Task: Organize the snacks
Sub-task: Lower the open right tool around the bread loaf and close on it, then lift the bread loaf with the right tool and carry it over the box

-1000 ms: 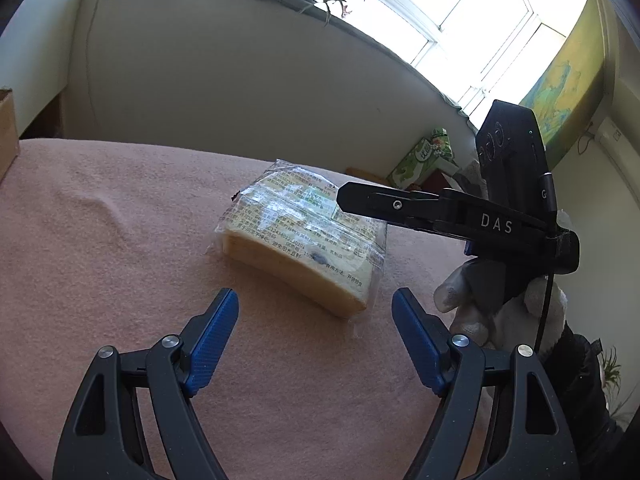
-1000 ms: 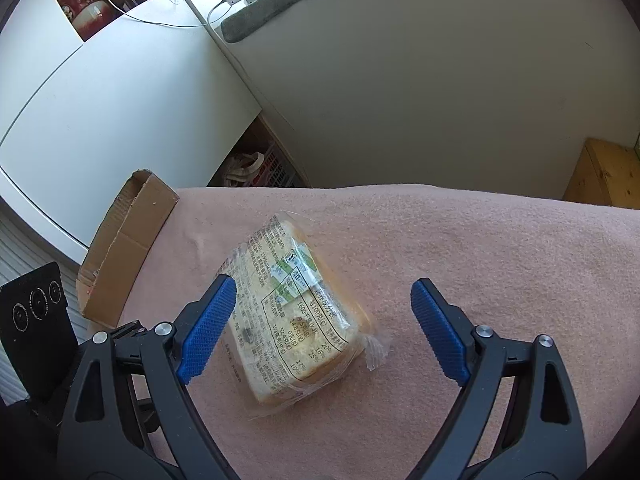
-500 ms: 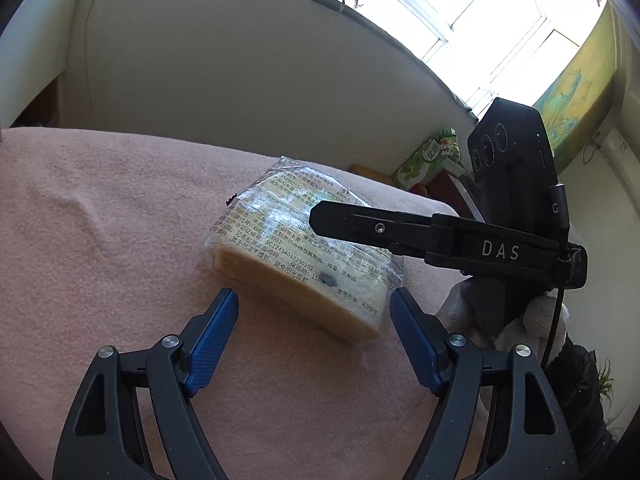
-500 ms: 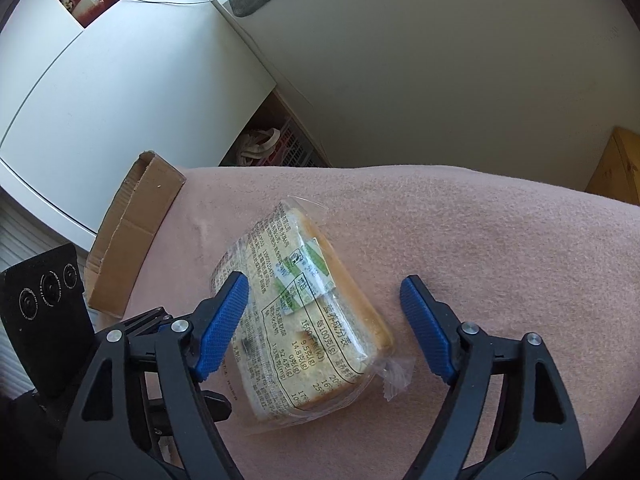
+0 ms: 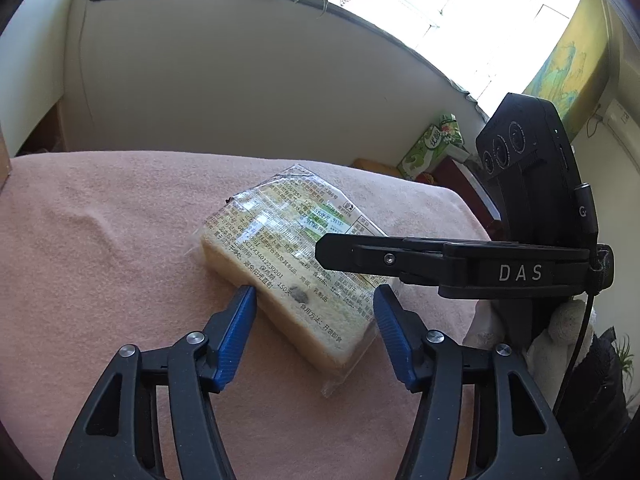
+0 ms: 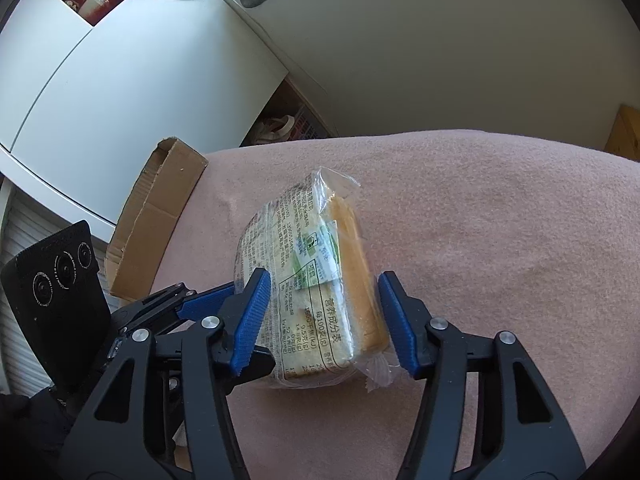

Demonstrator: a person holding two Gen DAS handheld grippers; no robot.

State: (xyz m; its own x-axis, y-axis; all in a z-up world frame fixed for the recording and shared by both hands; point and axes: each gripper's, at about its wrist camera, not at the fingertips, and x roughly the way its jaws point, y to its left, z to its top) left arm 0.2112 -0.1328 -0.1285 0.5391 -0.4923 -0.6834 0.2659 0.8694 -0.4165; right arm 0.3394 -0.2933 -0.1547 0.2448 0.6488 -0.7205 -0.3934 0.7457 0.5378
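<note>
A clear-wrapped bread package (image 5: 296, 264) with a printed label lies on the pink blanket (image 5: 100, 248). My left gripper (image 5: 314, 300) straddles its near corner, blue pads close against its sides. My right gripper (image 6: 322, 284) straddles the package (image 6: 316, 280) from the other side, its pads beside the two long faces. Both sets of jaws stand narrowed around the package; I cannot tell whether either grips it. The right gripper's black body (image 5: 460, 260) reaches over the package in the left wrist view.
An open cardboard box (image 6: 156, 216) stands at the blanket's left edge beside a white cabinet (image 6: 120, 80). A wooden piece (image 6: 624, 132) is at the far right. A green snack bag (image 5: 434, 146) sits beyond the blanket's far corner. A wall runs behind.
Both grippers moved in toward the bread package and their jaws narrowed around it. The package now stands turned more on edge in the right wrist view.
</note>
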